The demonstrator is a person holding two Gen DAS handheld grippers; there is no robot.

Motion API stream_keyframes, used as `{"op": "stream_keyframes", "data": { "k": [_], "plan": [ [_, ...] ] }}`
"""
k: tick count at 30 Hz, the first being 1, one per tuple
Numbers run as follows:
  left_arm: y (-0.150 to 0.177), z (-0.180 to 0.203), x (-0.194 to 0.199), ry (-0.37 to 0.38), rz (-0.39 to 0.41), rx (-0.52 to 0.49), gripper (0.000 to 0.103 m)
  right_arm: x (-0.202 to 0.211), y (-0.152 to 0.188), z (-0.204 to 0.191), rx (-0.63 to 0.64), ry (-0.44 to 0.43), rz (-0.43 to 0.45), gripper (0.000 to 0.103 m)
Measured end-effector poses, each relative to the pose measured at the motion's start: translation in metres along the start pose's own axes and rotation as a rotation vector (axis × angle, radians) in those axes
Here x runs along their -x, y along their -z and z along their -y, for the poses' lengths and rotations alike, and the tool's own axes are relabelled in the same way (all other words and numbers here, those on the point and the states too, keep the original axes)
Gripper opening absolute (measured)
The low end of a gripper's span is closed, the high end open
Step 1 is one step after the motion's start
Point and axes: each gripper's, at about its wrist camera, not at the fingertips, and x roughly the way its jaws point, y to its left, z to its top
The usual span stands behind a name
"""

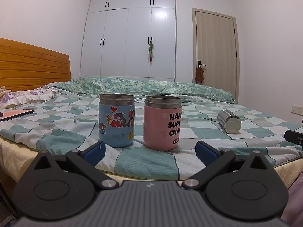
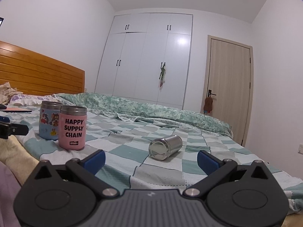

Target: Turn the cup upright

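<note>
A bare steel cup [image 2: 165,147] lies on its side on the checked bedsheet, its flat base turned toward me. It also shows in the left wrist view [image 1: 229,121] at the right. My right gripper [image 2: 151,160] is open and empty, just short of the steel cup, which sits between and beyond its blue fingertips [image 2: 95,159]. My left gripper [image 1: 149,152] is open and empty in front of two upright cups: a blue cartoon cup [image 1: 116,120] and a pink cup [image 1: 162,122] with black lettering. Both show in the right wrist view at the left.
The bed [image 2: 132,136] has a green quilt [image 2: 151,109] bunched along its far side and a wooden headboard [image 1: 28,64] at the left. A pillow and a flat pink item [image 1: 17,113] lie at the left. Wardrobe and door stand behind.
</note>
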Motion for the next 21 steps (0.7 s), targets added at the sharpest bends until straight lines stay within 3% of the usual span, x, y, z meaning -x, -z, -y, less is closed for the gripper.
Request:
{"op": "stream_keyframes", "data": {
  "k": [21],
  "plan": [
    [-0.0001, 0.0009, 0.0, 0.004, 0.001, 0.002, 0.103, -0.0005, 0.0005, -0.0015, 0.002, -0.003, 0.0, 0.103]
  ]
}}
